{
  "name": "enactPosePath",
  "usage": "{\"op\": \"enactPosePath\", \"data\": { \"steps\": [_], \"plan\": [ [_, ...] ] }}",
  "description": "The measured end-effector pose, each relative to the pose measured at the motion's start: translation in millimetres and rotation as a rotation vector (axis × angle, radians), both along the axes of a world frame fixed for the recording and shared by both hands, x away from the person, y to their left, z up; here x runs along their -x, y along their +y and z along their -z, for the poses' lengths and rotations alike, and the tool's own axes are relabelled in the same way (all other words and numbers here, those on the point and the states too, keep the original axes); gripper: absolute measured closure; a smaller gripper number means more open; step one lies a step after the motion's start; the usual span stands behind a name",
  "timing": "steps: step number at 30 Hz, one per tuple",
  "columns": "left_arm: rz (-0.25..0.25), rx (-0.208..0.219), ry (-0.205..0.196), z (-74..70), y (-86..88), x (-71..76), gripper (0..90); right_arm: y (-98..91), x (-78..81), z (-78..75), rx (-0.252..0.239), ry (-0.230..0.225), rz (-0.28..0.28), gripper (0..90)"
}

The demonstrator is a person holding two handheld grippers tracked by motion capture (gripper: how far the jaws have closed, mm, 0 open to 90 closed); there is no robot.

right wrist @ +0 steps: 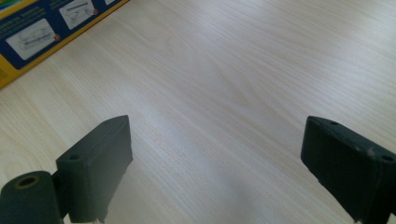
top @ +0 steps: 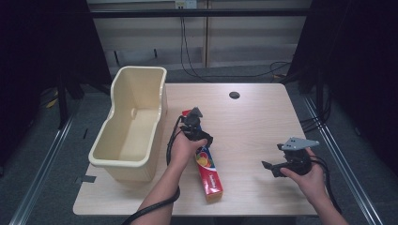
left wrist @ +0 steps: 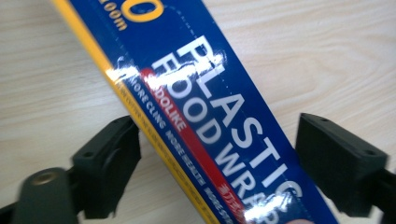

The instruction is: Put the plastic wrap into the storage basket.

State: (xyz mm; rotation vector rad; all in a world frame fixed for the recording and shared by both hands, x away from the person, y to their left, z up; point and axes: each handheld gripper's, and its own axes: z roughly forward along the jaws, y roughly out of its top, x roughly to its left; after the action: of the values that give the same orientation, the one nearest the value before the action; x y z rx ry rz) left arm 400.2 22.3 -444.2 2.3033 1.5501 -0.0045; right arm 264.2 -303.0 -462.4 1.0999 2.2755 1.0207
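A long box of plastic food wrap (top: 209,174) lies on the wooden table (top: 253,117), running from the middle toward the front edge. It is blue, red and yellow. My left gripper (top: 190,124) hovers over the box's far half. In the left gripper view the box (left wrist: 205,93) runs diagonally between the jaws of the left gripper (left wrist: 219,125), which stand open on either side of it. My right gripper (top: 269,168) is held above bare table to the right of the box, pointing left. The right gripper (right wrist: 215,125) is open and holds nothing, with the box's corner (right wrist: 46,28) at upper left.
A cream plastic bin (top: 141,71) stands at the table's left side, beside the box, with nothing in it. A small dark hole (top: 234,95) marks the far part of the tabletop. Cables trail from both grippers along the person's forearms.
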Motion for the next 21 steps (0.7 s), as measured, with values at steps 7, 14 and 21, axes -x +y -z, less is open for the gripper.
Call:
{"op": "enactPosePath", "data": {
  "steps": [7, 14, 21],
  "plan": [
    [0.042, -0.063, 0.003, -7.4, 2.2, 0.9, 33.6, -0.3, -0.2, -0.3, -0.002, -0.003, 0.000, 9.0],
    [0.019, -0.034, 0.019, 0.3, 4.8, 0.9, 29.3, -0.4, 0.2, -1.1, -0.006, 0.000, 0.003, 9.0],
    [0.005, -0.078, 0.047, 7.6, 0.7, -1.6, 34.5, -1.1, 0.1, -1.1, -0.011, 0.003, 0.000, 9.0]
  ]
}}
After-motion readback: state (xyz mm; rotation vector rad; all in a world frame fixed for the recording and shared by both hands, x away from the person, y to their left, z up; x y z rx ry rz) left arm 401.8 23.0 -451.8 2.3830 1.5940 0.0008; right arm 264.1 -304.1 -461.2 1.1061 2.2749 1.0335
